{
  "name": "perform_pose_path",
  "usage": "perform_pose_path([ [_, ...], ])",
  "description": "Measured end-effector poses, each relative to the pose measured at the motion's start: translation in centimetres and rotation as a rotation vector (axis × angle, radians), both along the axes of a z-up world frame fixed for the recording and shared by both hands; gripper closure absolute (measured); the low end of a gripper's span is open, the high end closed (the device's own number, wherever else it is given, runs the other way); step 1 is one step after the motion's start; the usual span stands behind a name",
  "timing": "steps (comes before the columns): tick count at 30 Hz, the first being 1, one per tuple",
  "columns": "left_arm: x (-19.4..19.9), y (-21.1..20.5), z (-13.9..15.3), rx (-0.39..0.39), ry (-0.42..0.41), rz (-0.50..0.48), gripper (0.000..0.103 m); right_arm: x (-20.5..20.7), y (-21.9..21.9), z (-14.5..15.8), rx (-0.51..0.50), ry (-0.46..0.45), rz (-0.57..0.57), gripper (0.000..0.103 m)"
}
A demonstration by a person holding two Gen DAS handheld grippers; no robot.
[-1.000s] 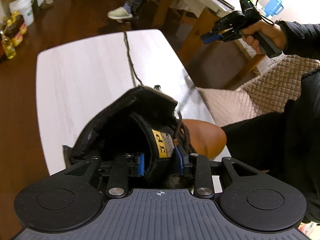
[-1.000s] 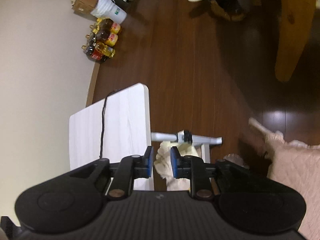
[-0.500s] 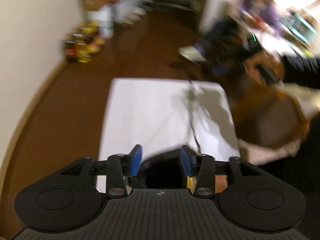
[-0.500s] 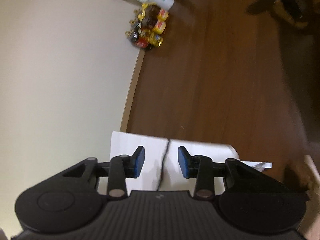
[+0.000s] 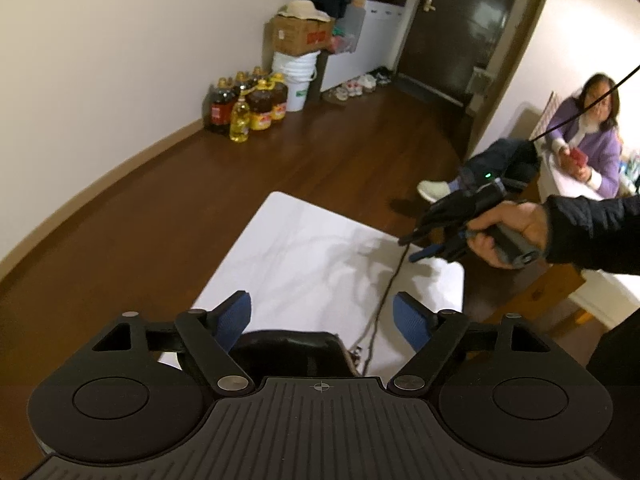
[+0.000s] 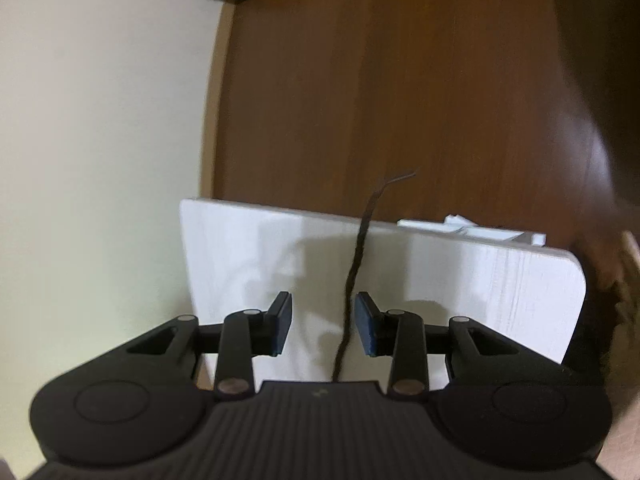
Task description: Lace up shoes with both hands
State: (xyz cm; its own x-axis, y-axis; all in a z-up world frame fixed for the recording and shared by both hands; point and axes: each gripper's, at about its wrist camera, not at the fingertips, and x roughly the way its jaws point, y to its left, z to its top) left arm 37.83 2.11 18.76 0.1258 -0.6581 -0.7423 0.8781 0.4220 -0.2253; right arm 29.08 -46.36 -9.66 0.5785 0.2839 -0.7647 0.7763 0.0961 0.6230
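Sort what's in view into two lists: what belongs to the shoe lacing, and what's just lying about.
Lacing:
- shoe, between the left gripper's opening jaws, untouched by them
- lace, between the right gripper's closing jaws, not pinched
- table

Lying about:
- oil bottles
- bucket
- box
- floor shoes

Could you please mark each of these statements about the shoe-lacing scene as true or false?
1. The dark lace runs between the right tool's pads without being pinched. True; the jaws are closing.
2. The left tool clamps the black shoe. False; its jaws are opening and the pads stand clear of the shoe.
3. The shoe sits on a white table. True.
4. The lace lies coiled in a pile. False; it stretches out across the table.
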Motion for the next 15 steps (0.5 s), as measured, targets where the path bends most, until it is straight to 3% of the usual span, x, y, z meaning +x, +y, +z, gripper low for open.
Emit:
perform_pose_path([
  [4, -0.4, 1.0, -0.6, -0.024, 0.027, 0.026, 0.018, 1.0, 0.3, -0.1, -0.031, 0.023, 0.021, 0.072],
  [6, -0.4, 1.4, -0.9, -0.034, 0.039, 0.044, 0.018, 1.6, 0.5, -0.4, -0.045, 0.033, 0.053, 0.086],
  [7, -0.4, 1.5, -1.0, -0.036, 0.042, 0.049, 0.018, 1.9, 0.6, -0.5, -0.052, 0.038, 0.07, 0.099],
  [8, -0.4, 1.6, -0.8, -0.04, 0.045, 0.056, 0.018, 2.2, 0.7, -0.6, -0.059, 0.043, 0.087, 0.101],
  [12, -1.0, 1.9, -0.7, -0.052, 0.062, 0.075, 0.018, 3.1, 1.2, -0.3, -0.103, -0.004, 0.189, 0.102],
  [15, -2.0, 1.4, -0.6, -0.046, 0.055, 0.052, 0.018, 4.4, 3.0, 2.5, -0.22, -0.106, 0.392, 0.102],
])
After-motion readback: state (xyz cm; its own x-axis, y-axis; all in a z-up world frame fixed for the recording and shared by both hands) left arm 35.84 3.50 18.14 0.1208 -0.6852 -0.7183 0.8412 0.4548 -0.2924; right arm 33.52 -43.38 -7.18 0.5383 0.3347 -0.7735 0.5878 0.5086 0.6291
